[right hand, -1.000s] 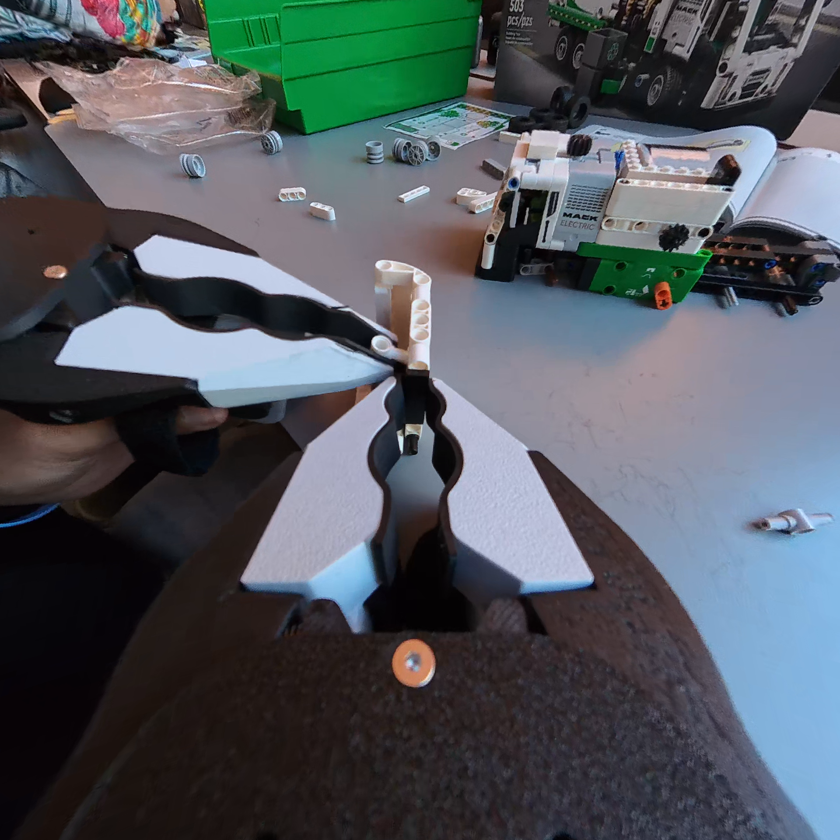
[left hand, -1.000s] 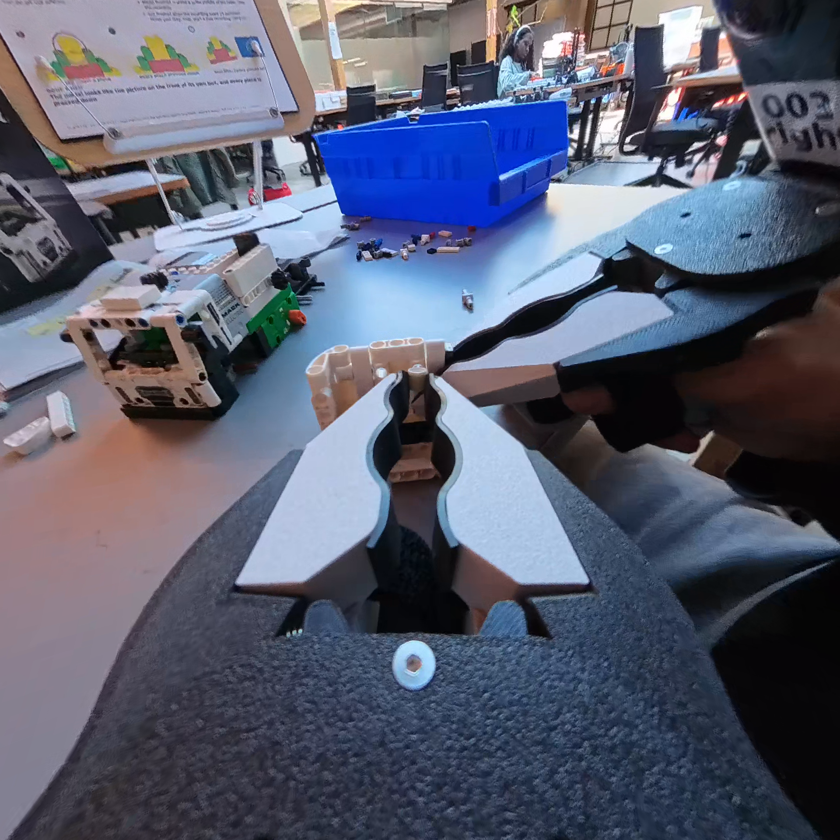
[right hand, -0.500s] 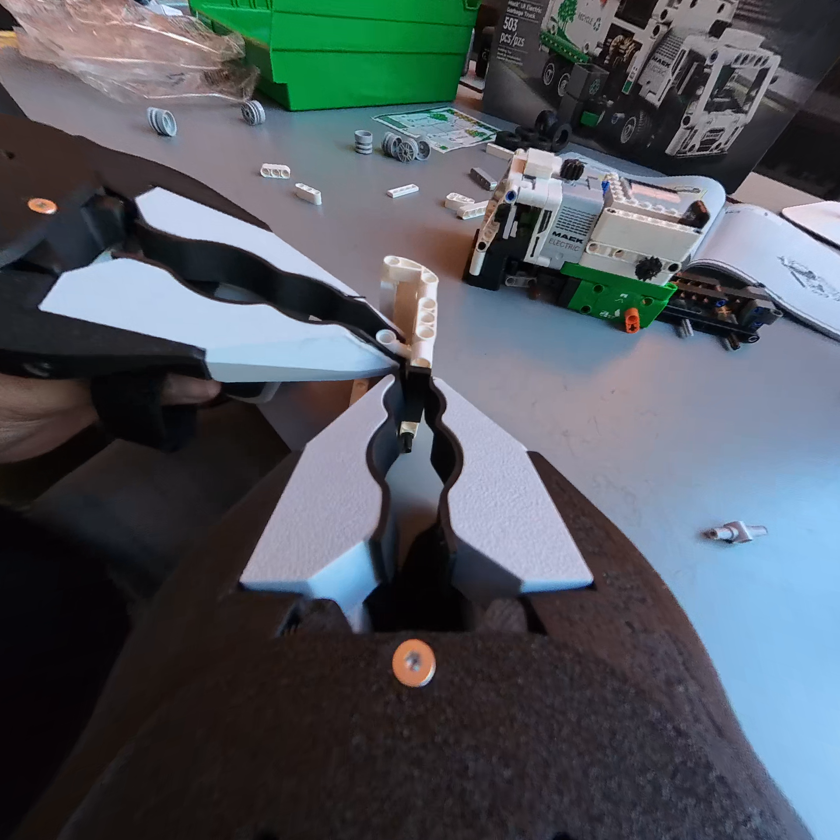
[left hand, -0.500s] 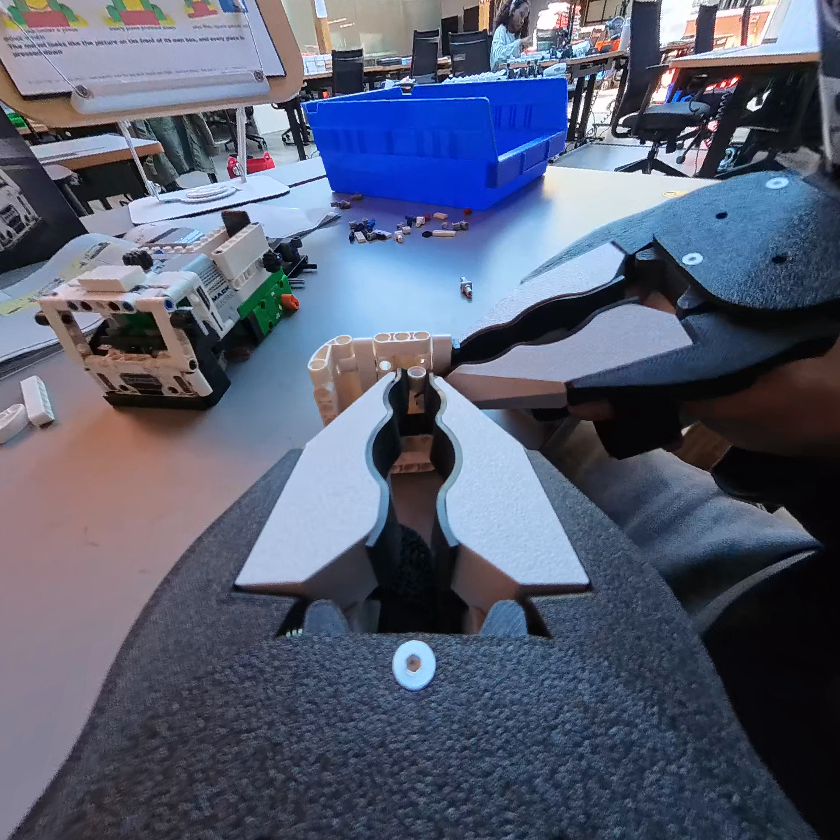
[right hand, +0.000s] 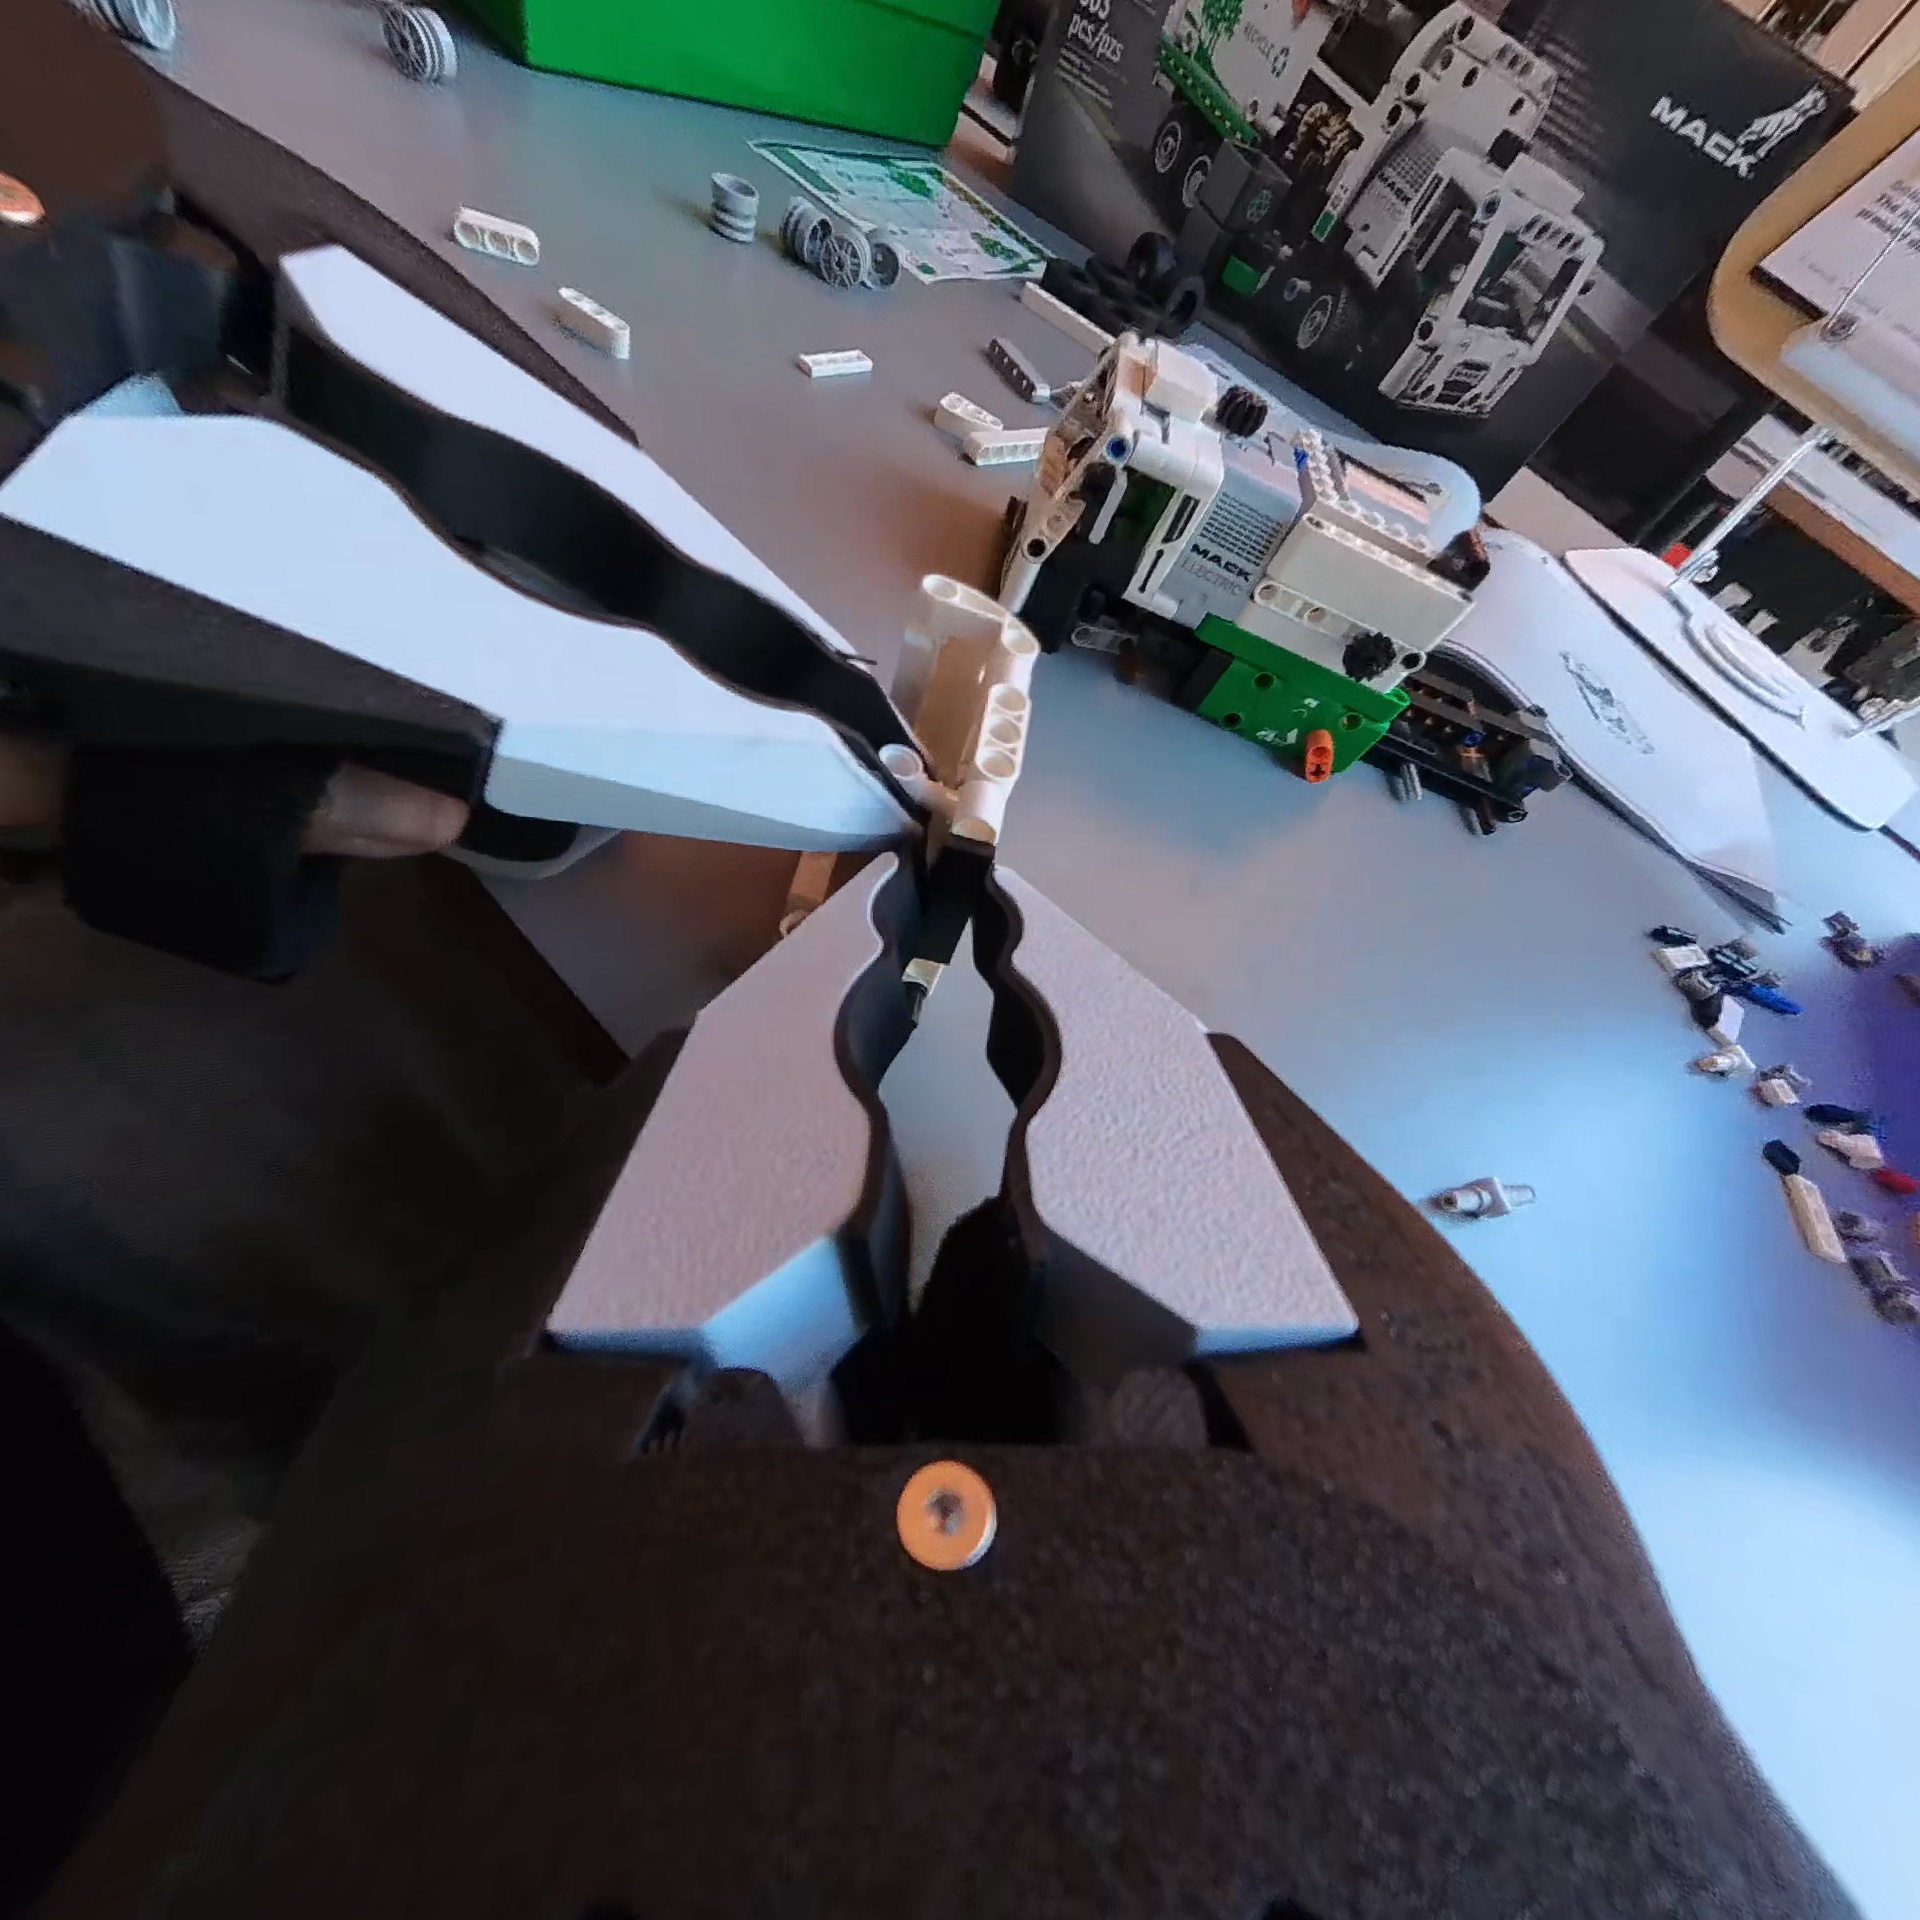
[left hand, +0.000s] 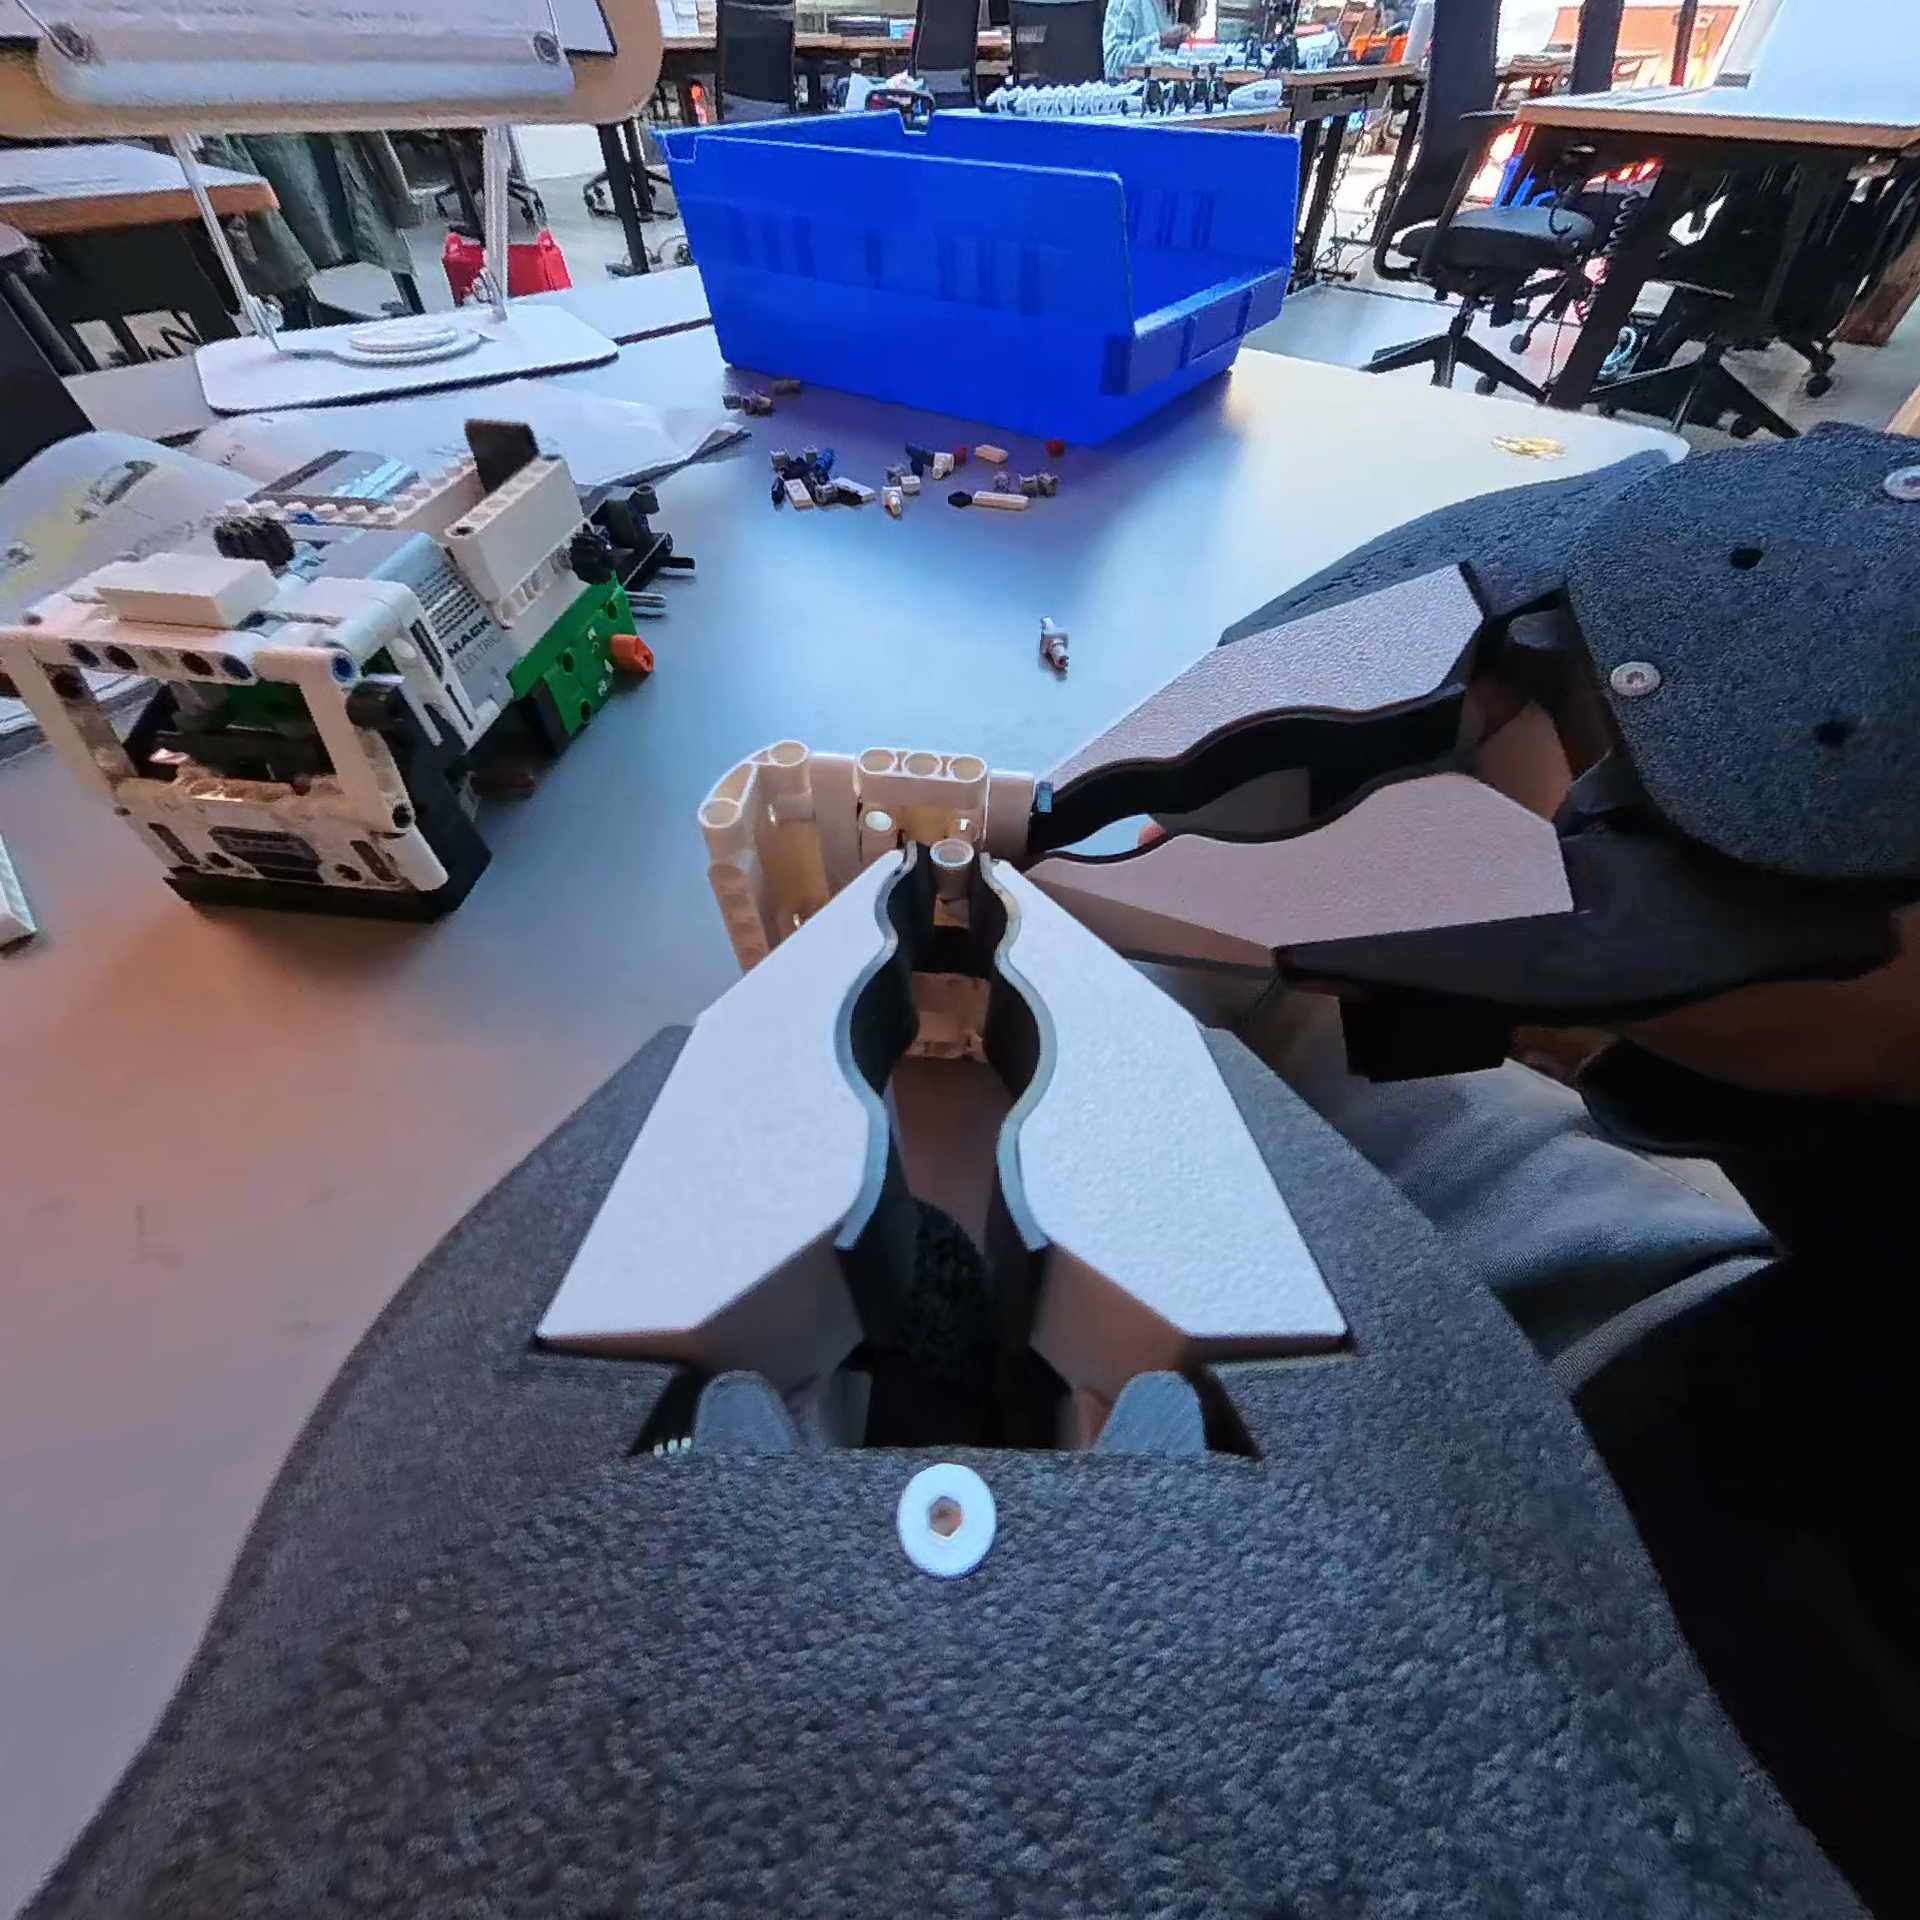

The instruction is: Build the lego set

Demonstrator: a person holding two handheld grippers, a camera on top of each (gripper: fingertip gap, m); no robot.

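A small white lego frame piece [left hand: 831,821] hangs in the air above the table's front edge, held from two sides. My left gripper [left hand: 948,868] is shut on its near part, around a short white peg. My right gripper [right hand: 948,868] is shut on the piece's end [right hand: 977,717]; it enters the left wrist view from the right [left hand: 1039,805]. The left gripper enters the right wrist view from the left [right hand: 914,779]. The part-built white, black and green truck [left hand: 312,686] stands on the grey table, left of the held piece; it also shows in the right wrist view [right hand: 1247,582].
A blue bin [left hand: 977,260] stands at the back with several small loose parts [left hand: 904,483] before it. A lone grey pin [left hand: 1054,642] lies mid-table. A green bin [right hand: 748,42], the set's box [right hand: 1434,177], wheels [right hand: 831,244], white beams and an open booklet [right hand: 1621,727] lie around the truck. Only a small space, under 4 cm, lies between the two pairs of fingers.
Both grippers keep their hold on the white piece. They have moved and tilted together, so the truck, blue bin and loose parts have shifted in both views.
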